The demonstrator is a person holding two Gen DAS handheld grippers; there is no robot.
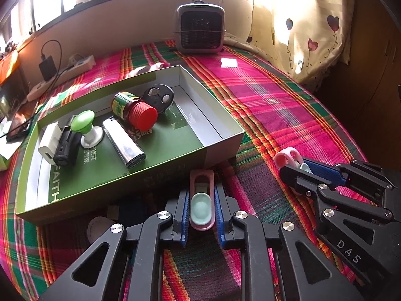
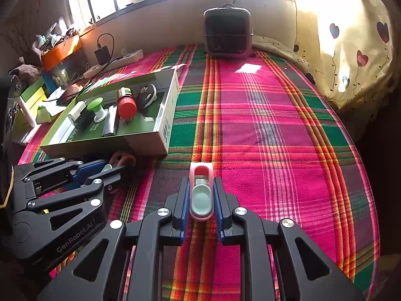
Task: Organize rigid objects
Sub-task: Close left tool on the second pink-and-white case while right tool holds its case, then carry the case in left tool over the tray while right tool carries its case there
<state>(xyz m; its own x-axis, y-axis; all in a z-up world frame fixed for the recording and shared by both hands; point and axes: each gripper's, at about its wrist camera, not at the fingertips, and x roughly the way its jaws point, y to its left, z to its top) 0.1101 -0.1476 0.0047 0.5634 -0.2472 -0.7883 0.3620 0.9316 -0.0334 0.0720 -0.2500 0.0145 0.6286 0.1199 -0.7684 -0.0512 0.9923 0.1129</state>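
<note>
Both my grippers are clamped on small pink-and-mint clips just short of the open green box (image 1: 225, 138) on the plaid tabletop (image 1: 275, 105): the left gripper (image 1: 201, 200) pinches one clip (image 1: 201, 208) at the box's near wall, the right gripper (image 2: 201, 200) pinches another clip (image 2: 201, 200) to the box's right. I judge each should be lifted over that wall and set in the bare right end, clear of the red-capped bottle (image 1: 134, 110), the green-topped knob (image 1: 86, 128) and the silver lighter (image 1: 124, 143).

Left gripper (image 1: 201, 209) angled downward, jaws clamped, right gripper (image 2: 201, 205) beside it, likewise angled, jaws clamped
</note>
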